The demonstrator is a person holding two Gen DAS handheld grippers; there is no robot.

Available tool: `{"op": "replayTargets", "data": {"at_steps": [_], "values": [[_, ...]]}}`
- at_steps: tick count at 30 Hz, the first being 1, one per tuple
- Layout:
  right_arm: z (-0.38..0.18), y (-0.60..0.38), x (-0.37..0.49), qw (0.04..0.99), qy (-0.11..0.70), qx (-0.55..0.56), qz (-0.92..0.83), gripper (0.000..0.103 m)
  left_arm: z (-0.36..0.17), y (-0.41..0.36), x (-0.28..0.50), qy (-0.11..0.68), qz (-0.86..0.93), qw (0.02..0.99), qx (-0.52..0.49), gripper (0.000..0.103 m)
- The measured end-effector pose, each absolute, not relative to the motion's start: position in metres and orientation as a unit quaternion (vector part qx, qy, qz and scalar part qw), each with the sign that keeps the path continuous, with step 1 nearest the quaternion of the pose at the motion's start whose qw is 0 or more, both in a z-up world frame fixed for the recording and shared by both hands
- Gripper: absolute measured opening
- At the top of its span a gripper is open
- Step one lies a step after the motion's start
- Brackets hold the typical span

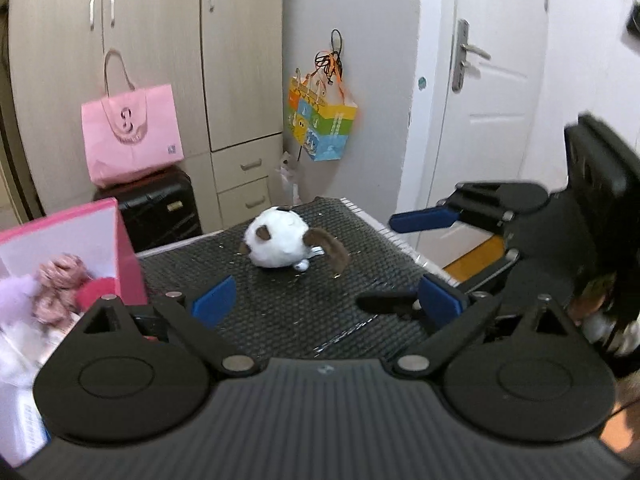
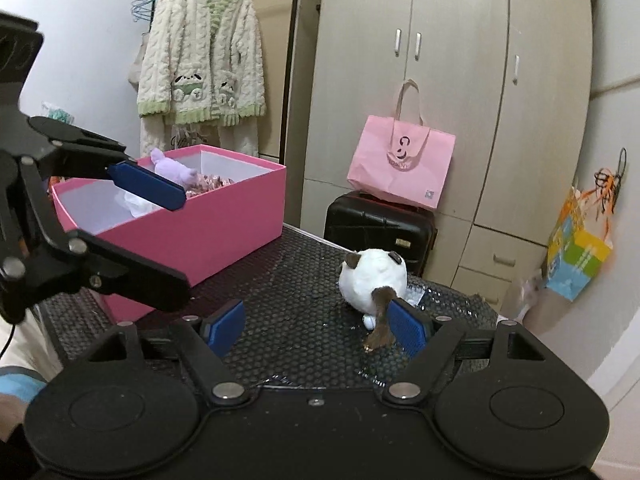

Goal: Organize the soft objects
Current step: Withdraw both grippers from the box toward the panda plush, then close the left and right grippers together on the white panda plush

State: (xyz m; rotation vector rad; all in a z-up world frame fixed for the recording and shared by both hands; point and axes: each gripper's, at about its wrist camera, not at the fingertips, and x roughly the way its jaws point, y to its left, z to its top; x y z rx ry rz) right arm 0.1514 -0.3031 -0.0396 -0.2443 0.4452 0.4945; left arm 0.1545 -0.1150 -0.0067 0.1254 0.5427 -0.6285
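Observation:
A round white plush toy [image 1: 276, 242] [image 2: 372, 280] with brown ears lies on the black mesh mat [image 1: 288, 312] [image 2: 296, 280]. My left gripper [image 1: 326, 302] [image 2: 178, 248] is open just short of it, with nothing between its blue pads. The right gripper [image 2: 316, 330] [image 1: 400, 260] is open too. One brown ear [image 2: 382, 320] trails just inside its right-hand pad, and I cannot tell whether they touch. On the left stands a pink box [image 1: 128, 256] [image 2: 224, 232] holding a purple plush [image 2: 172, 168] and other soft toys [image 1: 60, 280].
Behind the table stands a black suitcase [image 1: 160, 208] [image 2: 380, 224] with a pink tote bag [image 1: 132, 132] [image 2: 404, 160] on it, in front of wardrobes. A colourful bag [image 1: 324, 120] hangs by a white door [image 1: 488, 80]. A fleece robe [image 2: 204, 52] hangs above the box.

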Motion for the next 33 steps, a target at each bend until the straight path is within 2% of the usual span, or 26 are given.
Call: {"op": "replayTargets", "data": {"at_steps": [6, 10, 21, 33], "values": [[-0.046, -0.309, 0.157, 0.945, 0.192, -0.126, 0.231, 0.083, -0.021, -0.121, 0.177, 0.287, -0.302, 0.909, 0.003, 0.099], [-0.056, -0.311, 0.171, 0.945, 0.204, -0.129, 0.222, 0.083, -0.032, -0.128, 0.195, 0.306, -0.305, 0.901, -0.038, 0.098], [-0.066, -0.312, 0.217, 0.933, 0.211, -0.164, 0.239, 0.083, -0.041, -0.158, 0.241, 0.284, -0.242, 0.924, -0.086, 0.096], [-0.083, -0.323, 0.274, 0.925, 0.238, -0.126, 0.268, 0.083, -0.067, -0.163, 0.286, 0.296, -0.191, 0.928, -0.121, 0.094]]}}
